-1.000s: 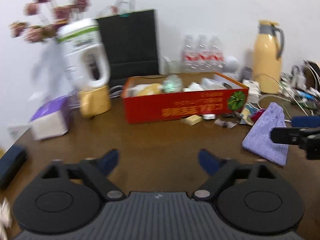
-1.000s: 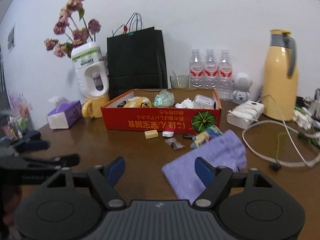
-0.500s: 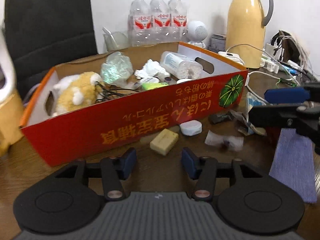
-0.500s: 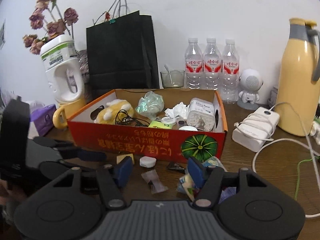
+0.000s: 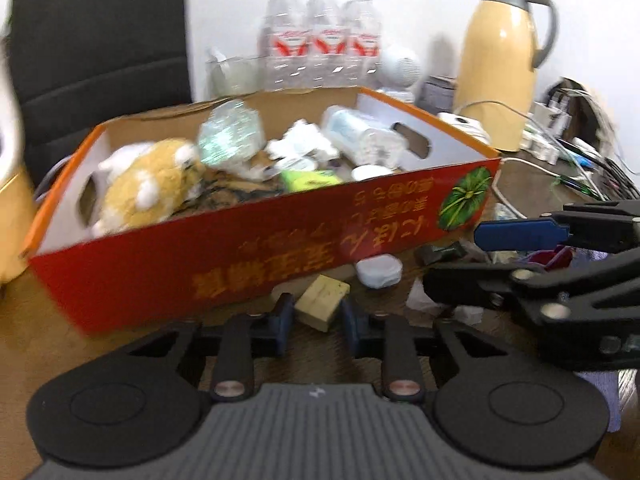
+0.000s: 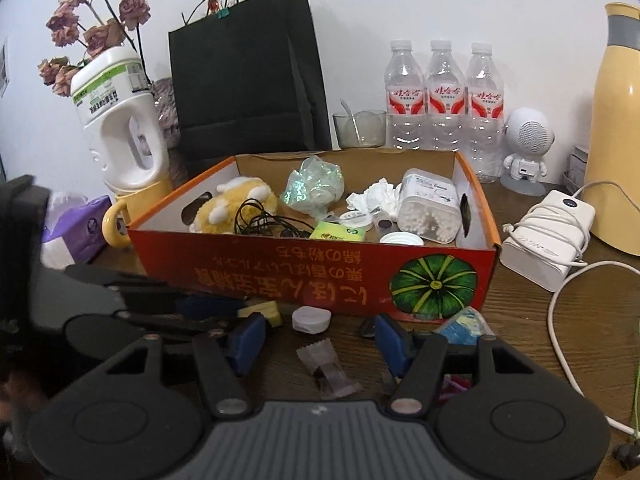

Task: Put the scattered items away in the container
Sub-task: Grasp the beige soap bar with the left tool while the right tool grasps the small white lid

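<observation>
Left wrist view: left gripper (image 5: 316, 322) jaws closing around the yellow block (image 5: 323, 301), beside the red box (image 5: 280, 248) front wall. Right wrist view: right gripper (image 6: 320, 342), half open, empty, above the clear wrapper (image 6: 328, 368) mid-table, aligned for pickup.

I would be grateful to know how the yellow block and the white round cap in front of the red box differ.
The yellow block is boxy with flat faces; the white cap is a low disc. The block lies between the closing left tongs; the cap lies free, outside both tongs. Both rest on the table before the red box.
</observation>
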Demonstrator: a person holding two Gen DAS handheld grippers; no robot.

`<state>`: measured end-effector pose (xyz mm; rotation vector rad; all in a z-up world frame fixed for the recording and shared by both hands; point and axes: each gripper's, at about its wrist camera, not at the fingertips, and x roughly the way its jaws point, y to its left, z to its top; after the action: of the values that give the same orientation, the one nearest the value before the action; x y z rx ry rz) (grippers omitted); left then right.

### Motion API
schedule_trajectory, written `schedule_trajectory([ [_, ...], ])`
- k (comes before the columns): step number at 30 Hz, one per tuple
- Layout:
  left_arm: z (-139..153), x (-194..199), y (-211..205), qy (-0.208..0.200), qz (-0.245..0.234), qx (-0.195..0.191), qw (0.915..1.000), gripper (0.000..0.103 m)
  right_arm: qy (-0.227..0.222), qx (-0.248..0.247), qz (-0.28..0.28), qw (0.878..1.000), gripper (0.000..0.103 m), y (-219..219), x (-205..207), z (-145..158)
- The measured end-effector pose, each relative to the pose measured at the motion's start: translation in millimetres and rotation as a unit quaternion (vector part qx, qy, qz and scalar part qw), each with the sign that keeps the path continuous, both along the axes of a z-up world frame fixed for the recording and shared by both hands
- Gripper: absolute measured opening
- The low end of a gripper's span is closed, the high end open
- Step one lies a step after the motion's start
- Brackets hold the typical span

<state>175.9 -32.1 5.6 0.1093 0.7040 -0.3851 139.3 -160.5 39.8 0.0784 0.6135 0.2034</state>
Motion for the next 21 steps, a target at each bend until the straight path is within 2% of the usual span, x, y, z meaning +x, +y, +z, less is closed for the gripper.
schedule_trajectory([
  [2,2.0,-17.4,2.5,0.003,0.033,0.009,0.9994,0.026,0.002,-0.010,0.005,1.000,0.060,6.5,4.3,-0.9],
  [6,0.6,-55.1,13.2,-0.015,0.092,0.031,0.9952,0.026,0.013,-0.028,0.015,0.999,0.060,22.6,16.1,-6.5],
  [9,2.8,-68.4,26.5,-0.010,0.132,0.015,0.9911,0.026,0.026,-0.045,0.004,0.999,0.050,31.9,29.4,-14.1],
  [11,6.0,-73.8,32.9,-0.014,0.147,0.002,0.9891,0.026,0.035,-0.048,-0.012,0.998,0.049,34.0,35.1,-18.6],
  [16,14.0,-81.4,34.2,-0.054,0.165,0.013,0.9847,0.026,0.038,-0.056,-0.035,0.997,0.046,38.3,39.5,-26.4],
  [18,14.1,-82.4,33.2,-0.061,0.165,0.021,0.9842,0.026,0.038,-0.060,-0.037,0.997,0.039,41.7,41.1,-26.4],
  [19,14.5,-82.9,33.1,-0.062,0.167,0.024,0.9837,0.026,0.037,-0.062,-0.035,0.997,0.025,43.6,41.3,-26.1],
  [21,15.5,-86.6,33.3,-0.067,0.170,0.025,0.9829,0.026,0.036,-0.073,-0.031,0.996,0.025,48.3,40.7,-25.0],
])
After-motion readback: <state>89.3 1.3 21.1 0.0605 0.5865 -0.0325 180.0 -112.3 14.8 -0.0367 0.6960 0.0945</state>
